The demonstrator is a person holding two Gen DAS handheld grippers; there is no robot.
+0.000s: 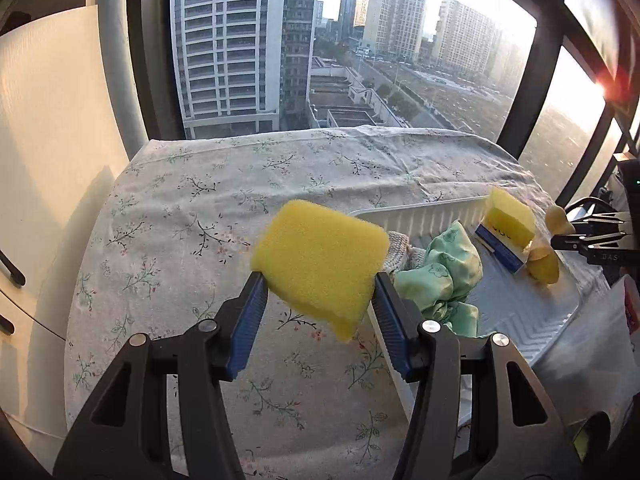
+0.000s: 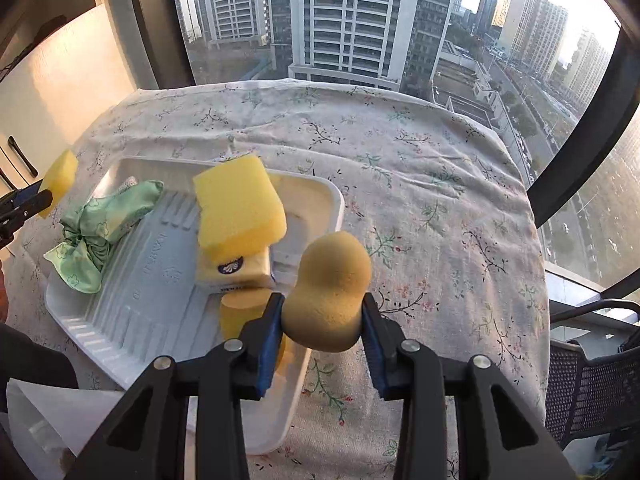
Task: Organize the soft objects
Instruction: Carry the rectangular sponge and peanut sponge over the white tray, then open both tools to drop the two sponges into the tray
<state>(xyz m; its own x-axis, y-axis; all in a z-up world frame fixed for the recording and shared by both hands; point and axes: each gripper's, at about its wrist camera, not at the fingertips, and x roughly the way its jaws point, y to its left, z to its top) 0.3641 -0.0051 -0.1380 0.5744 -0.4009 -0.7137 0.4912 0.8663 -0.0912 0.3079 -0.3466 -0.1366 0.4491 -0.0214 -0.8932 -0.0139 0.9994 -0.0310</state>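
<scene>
Sponge (image 1: 320,268): squeezed by the left gripper (image 1: 320,294), above the tablecloth (image 1: 180,184), beside the tray (image 1: 532,312).
Puff (image 2: 326,292): pinched by the right gripper (image 2: 322,322).
Risk: both could be dropped if squashed loosely.

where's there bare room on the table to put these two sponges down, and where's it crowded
Bare cloth stretches from the tray's right rim to the window edge, and in the left view from the tray's left rim across to the white wall side. Inside the tray only the ribbed middle is free; the green cloth, sponge stack and tissue pack crowd the rest.
</scene>
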